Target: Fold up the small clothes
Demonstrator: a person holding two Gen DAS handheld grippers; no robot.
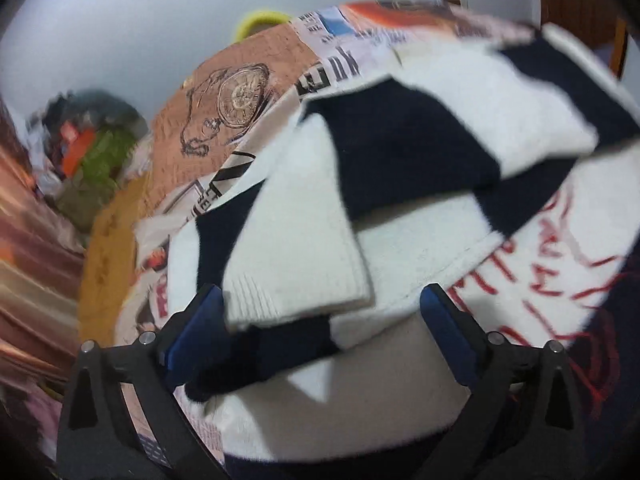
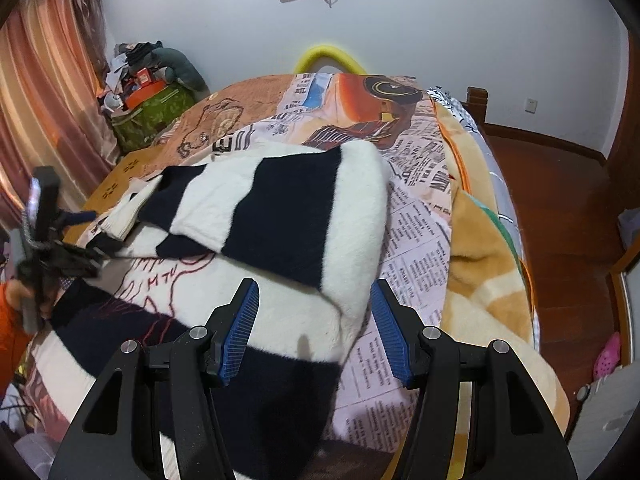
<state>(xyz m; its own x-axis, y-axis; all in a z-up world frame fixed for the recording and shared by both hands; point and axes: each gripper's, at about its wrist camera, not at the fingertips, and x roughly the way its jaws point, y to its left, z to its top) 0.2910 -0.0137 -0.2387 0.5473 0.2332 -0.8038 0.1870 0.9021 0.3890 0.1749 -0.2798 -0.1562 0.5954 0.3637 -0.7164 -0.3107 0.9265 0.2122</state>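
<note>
Fluffy navy-and-white striped sweater (image 2: 280, 216) lies on the newspaper-print bedspread (image 2: 416, 240), both sleeves already folded across its chest. My left gripper (image 1: 320, 312) has jaws wide apart, ribbed white cuff (image 1: 296, 280) lying between them, unpinched. My right gripper (image 2: 314, 328) has jaws apart astride the sweater's right fold edge, nothing clamped.

Judgement: next, take the hem at both corners together and carry it evenly toward the collar.

Left view alone shows the cuff ribbing; right view alone shows the sweater's whole outline and the left gripper beside it.
</note>
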